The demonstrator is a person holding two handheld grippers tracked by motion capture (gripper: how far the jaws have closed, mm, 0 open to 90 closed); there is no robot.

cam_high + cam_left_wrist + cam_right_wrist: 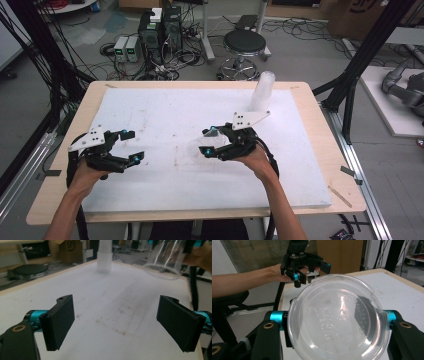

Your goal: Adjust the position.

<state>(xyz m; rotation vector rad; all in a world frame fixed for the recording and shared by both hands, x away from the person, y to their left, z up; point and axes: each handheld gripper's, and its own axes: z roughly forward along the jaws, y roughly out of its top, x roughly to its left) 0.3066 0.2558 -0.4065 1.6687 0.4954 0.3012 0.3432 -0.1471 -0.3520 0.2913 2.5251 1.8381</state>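
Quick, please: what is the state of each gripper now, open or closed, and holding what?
Left gripper: open, holding nothing.
Right gripper: closed on a clear plastic cup.

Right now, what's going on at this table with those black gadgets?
A person sits at a white-topped wooden table, holding a black two-jaw tool in each hand. The right hand-held gripper is clamped on a clear, round plastic cup, held lifted off the table. The left hand-held gripper has its jaws wide open with nothing between them, above the bare board. A stack of frosted white plastic cups stands upright near the table's far edge.
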